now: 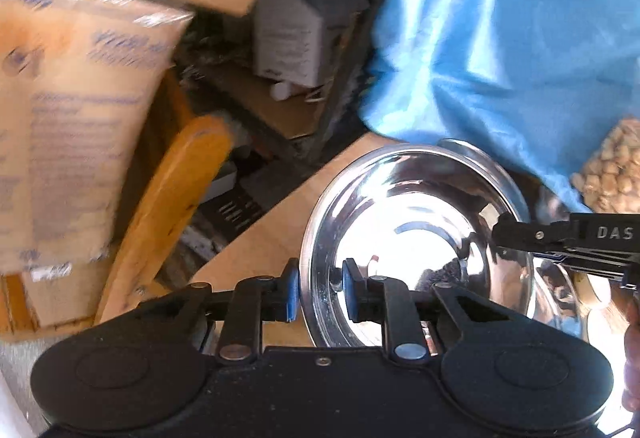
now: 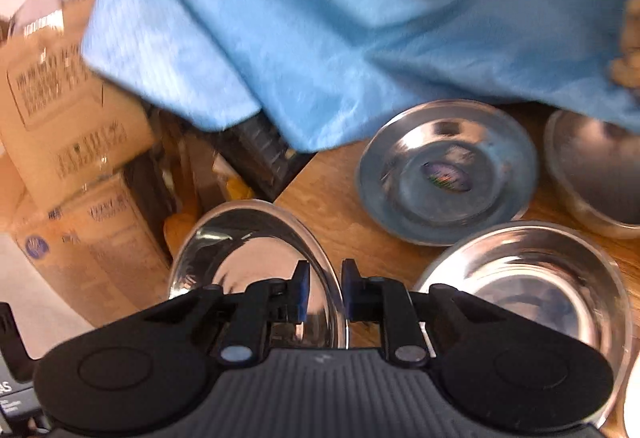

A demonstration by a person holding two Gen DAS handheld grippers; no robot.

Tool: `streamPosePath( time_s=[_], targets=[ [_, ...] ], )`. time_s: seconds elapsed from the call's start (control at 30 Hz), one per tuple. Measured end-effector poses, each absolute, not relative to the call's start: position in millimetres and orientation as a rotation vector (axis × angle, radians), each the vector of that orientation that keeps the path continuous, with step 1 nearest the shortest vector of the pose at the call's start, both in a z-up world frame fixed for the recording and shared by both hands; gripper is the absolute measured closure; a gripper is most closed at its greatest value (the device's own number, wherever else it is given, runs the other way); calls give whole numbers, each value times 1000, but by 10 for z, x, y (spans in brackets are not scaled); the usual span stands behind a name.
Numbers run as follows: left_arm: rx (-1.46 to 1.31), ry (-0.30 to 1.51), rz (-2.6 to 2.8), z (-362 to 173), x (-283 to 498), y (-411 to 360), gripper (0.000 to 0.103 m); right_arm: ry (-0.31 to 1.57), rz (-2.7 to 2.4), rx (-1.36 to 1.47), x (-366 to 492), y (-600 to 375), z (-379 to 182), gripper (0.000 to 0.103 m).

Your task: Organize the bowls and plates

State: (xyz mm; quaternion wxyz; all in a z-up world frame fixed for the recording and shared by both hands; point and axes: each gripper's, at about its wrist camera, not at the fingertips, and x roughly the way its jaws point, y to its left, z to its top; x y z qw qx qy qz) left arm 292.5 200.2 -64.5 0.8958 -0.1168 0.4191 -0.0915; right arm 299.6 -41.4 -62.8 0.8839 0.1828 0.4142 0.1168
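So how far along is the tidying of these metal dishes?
Nothing looks stacked yet. In hand: both tongs, left and right, pinch opposite rims of one shiny steel plate, tilted above the wooden table. Left: a flat plate and two bowls lie apart.

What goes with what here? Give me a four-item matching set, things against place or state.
Things:
1. shiny plate
2. sticker plate
3. cloth
4. boxes

Place or state:
A. blue, draped behind the dishes
B. brown, stacked off the table, on the left
C. rim clamped by the left gripper and the right gripper
D. flat on the table, no gripper on it

Pairs: 1-C, 2-D, 3-A, 4-B
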Motion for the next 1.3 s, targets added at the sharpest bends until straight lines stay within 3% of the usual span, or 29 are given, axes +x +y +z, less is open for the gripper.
streamPosePath(
  time_s=[0.63,1.3],
  targets=[
    [-17,916,-560,-776,3102,590,81,810,-180,555,2248,-1537,-758,84],
    [130,929,-539,-833,3146,391,77,888,-228,470,2505,-1549,-943,84]
  ],
)
